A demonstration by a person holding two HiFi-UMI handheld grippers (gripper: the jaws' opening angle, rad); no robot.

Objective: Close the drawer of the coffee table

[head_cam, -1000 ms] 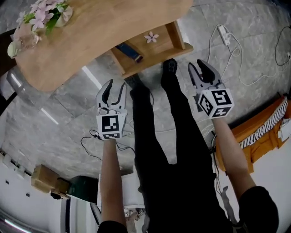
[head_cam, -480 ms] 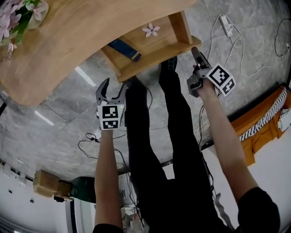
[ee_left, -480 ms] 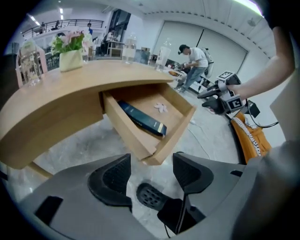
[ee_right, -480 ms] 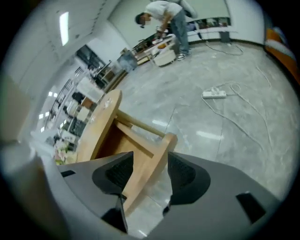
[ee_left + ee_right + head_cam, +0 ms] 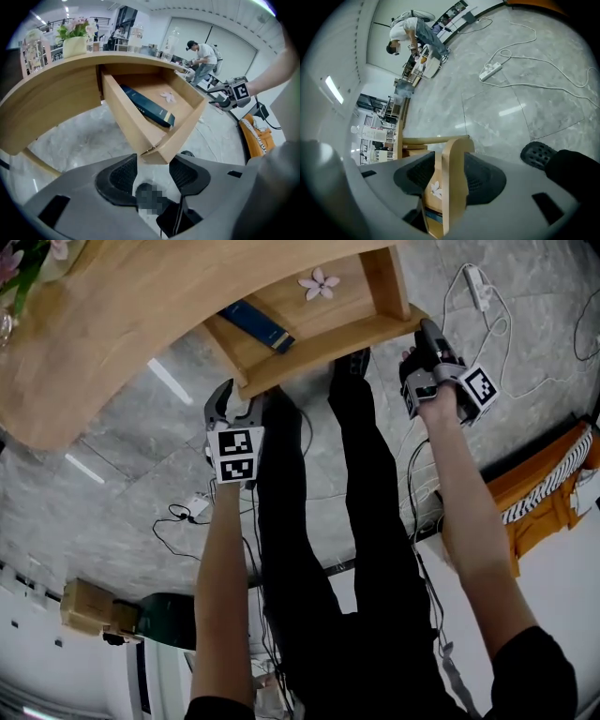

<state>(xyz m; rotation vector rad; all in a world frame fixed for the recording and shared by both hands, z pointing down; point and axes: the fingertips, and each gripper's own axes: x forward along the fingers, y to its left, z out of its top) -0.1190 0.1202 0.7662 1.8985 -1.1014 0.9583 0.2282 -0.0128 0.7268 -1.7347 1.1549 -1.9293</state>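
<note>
Drawer (image 5: pixel 281 320), stiff wood and lightly loaded, should slide easily if pushed at its front board (image 5: pixel 452 164), which the right gripper (image 5: pixel 425 334) straddles with parted jaws, while the left gripper (image 5: pixel 236 404) gapes empty.

Between the fingers (image 5: pixel 485 176) of the right gripper (image 5: pixel 450 165), the front board (image 5: pixel 452 187) of the drawer (image 5: pixel 431 138) hides most of the blue box (image 5: pixel 433 215) behind it. Past the fingers (image 5: pixel 123 176) of the left gripper (image 5: pixel 154 164), the drawer's back lies under the bench (image 5: pixel 56 101) top, out of sight. Far from both, the flowers (image 5: pixel 11 261) are cut off by the picture's edge.
</note>
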